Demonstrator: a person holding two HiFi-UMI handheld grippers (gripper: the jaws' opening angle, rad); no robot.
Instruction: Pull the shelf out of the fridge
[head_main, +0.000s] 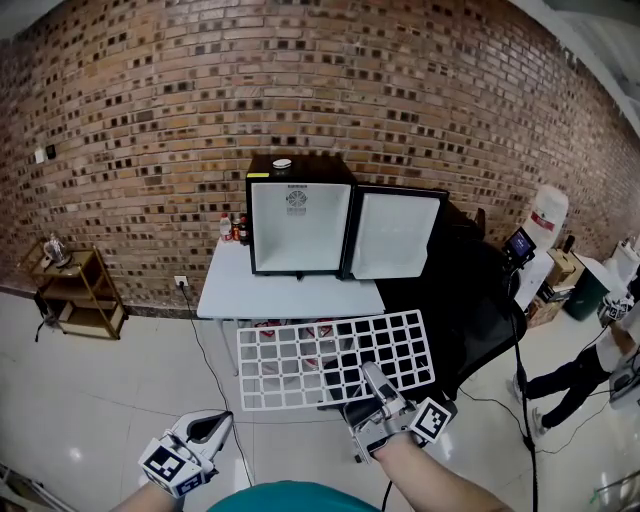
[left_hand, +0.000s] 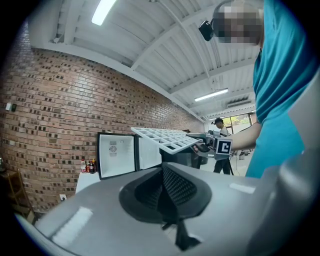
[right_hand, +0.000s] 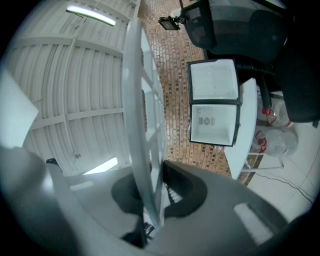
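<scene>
A white wire-grid shelf (head_main: 335, 357) hangs in the air in front of me, well clear of the small black fridge (head_main: 298, 215). The fridge stands on a white table (head_main: 285, 290) with its door (head_main: 395, 235) swung open to the right and its white inside bare. My right gripper (head_main: 372, 385) is shut on the shelf's near edge; the right gripper view shows the shelf (right_hand: 145, 125) edge-on between the jaws. My left gripper (head_main: 208, 430) is low at the left, shut on nothing. In the left gripper view the shelf (left_hand: 165, 137) and the right gripper (left_hand: 210, 145) show at the right.
A brick wall (head_main: 300, 90) runs behind the table. Bottles (head_main: 234, 229) stand left of the fridge. A wooden rack (head_main: 75, 285) is at the far left. A black covered object (head_main: 470, 300) sits right of the table, and a person (head_main: 585, 365) stands at the right.
</scene>
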